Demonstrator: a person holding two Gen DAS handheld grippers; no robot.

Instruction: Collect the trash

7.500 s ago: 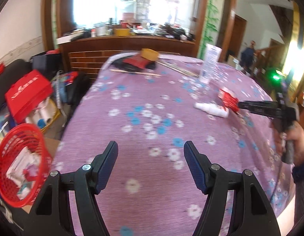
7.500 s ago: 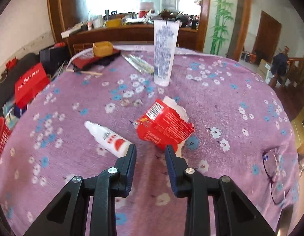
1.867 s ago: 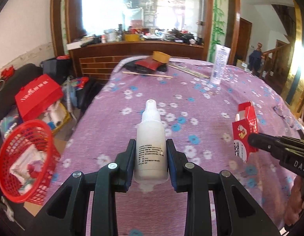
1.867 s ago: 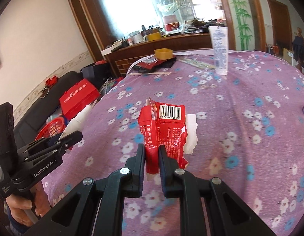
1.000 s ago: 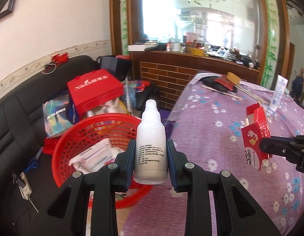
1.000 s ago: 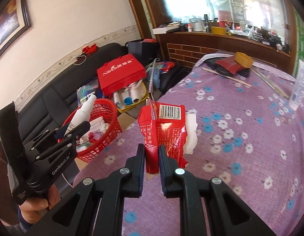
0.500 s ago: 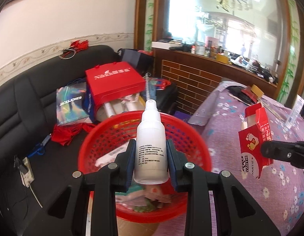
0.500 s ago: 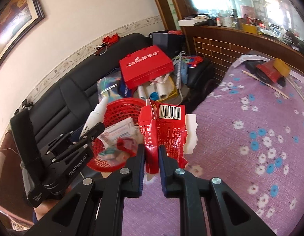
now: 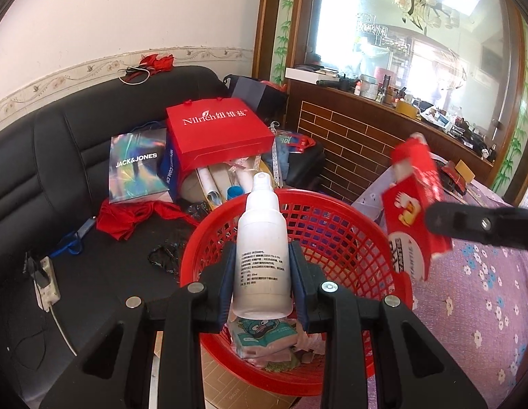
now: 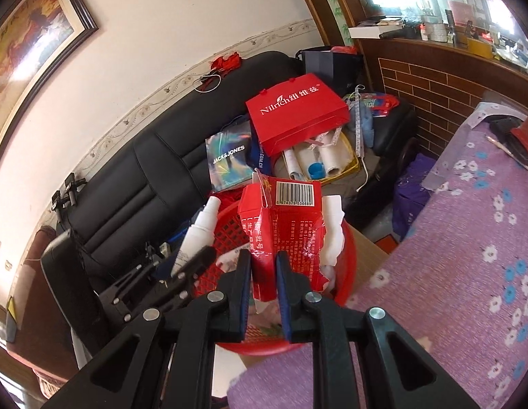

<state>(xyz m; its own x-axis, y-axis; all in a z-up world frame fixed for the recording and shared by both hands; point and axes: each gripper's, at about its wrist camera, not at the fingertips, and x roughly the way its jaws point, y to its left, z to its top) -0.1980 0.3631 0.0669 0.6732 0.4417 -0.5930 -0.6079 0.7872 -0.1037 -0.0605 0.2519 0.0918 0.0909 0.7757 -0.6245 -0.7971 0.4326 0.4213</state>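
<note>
Both grippers loaded above the red basket (image 9: 335, 235).
Your left gripper (image 9: 263, 274) pinches the white bottle (image 9: 262, 248) upright between its jaws, over the basket; your right gripper (image 10: 263, 279) jaws clamp the torn red carton (image 10: 281, 228) beside the purple tabletop (image 10: 468, 255).

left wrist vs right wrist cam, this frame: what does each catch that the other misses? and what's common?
Left wrist only: the printed label on the white bottle, a power strip on the sofa seat, and the wrappers lying in the red basket.

Right wrist only: the barcode on the torn red carton, white tissue stuffed in it, and a framed painting on the wall.

Both: the left gripper shut on the bottle and the right gripper shut on the carton, both over the basket; the red Nilrich bag; the black sofa.
</note>
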